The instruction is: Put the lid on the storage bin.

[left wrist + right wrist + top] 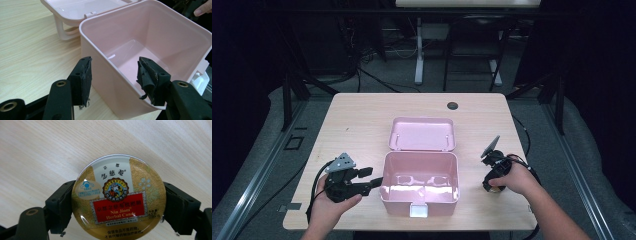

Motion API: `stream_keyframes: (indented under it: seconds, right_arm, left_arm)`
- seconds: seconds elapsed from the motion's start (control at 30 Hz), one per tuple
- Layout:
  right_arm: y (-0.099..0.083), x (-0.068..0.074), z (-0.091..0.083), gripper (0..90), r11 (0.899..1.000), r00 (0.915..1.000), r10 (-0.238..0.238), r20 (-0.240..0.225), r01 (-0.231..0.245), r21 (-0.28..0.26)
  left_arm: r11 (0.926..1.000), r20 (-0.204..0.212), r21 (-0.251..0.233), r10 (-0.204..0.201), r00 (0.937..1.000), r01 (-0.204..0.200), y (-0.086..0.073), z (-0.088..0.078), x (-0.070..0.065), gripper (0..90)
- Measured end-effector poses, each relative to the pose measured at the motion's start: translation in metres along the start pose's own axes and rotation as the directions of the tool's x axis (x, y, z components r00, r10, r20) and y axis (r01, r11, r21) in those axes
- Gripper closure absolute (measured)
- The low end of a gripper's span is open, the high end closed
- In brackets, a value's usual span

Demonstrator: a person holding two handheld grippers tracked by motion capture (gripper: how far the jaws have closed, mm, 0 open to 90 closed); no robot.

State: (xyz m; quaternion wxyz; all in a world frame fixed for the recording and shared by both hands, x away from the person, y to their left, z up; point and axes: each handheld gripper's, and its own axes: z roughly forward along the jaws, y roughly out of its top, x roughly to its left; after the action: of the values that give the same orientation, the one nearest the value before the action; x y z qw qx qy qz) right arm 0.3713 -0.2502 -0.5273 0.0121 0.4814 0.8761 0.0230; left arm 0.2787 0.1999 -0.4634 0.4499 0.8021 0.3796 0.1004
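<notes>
From the high view, a pink box (420,182) sits at the near middle of the table (357,125), its lid (422,133) thrown back flat at 12 o'clock from it. The left tool (374,182) lies at 9 o'clock of the box, held in the left hand (332,202), its tips right at the box's left wall. The right tool (490,186) is at 3 o'clock of the box, well apart from it, gripped by the right hand (514,179) and pointing down at the table.

In the left gripper view, the left tool (113,80) stands apart, its jaws straddling the corner of the box (120,85): one jaw outside the wall, the other over the empty inside. The lid (82,8) lies at 11 o'clock.

In the right gripper view, the right tool (117,207) is clamped on a round candy tin (118,197), one jaw at 9 o'clock of it and the other at 3 o'clock. The tin's printed face looks up at the camera, with the table (50,150) behind it.
</notes>
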Motion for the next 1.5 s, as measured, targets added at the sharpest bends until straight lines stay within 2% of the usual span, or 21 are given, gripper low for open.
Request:
stream_keyframes:
  seconds: [0.33, 0.83, 1.13, 1.37, 1.5]
  right_arm:
    - [0.005, 0.011, -0.022, 19.7, 0.999, 0.9993, -0.036, 0.007, 0.036, 0.012]
    - [0.012, 0.018, -0.057, 19.8, 0.998, 0.9974, -0.068, 0.024, 0.068, -0.018]
    - [0.015, 0.019, -0.069, 19.8, 0.997, 0.9972, -0.068, 0.031, 0.069, -0.034]
    - [0.017, 0.023, -0.078, 19.8, 0.996, 0.9956, -0.087, 0.037, 0.087, -0.018]
    - [0.019, 0.027, -0.084, 19.8, 0.995, 0.9946, -0.098, 0.035, 0.099, -0.028]
  left_arm:
    - [0.9999, -0.003, -0.008, -0.011, 0.9999, 0.011, 0.001, -0.004, 0.003, 45.3]
    - [1.0, -0.003, -0.007, -0.007, 1.0, 0.007, 0.0, -0.005, 0.003, 45.3]
    - [1.0, -0.002, -0.007, -0.005, 1.0, 0.005, 0.001, -0.004, 0.004, 45.3]
    - [0.9999, -0.003, -0.012, -0.009, 1.0, 0.009, 0.0, -0.005, 0.004, 45.3]
    - [0.9998, -0.004, -0.014, -0.012, 0.9999, 0.012, 0.0, -0.005, 0.004, 45.3]
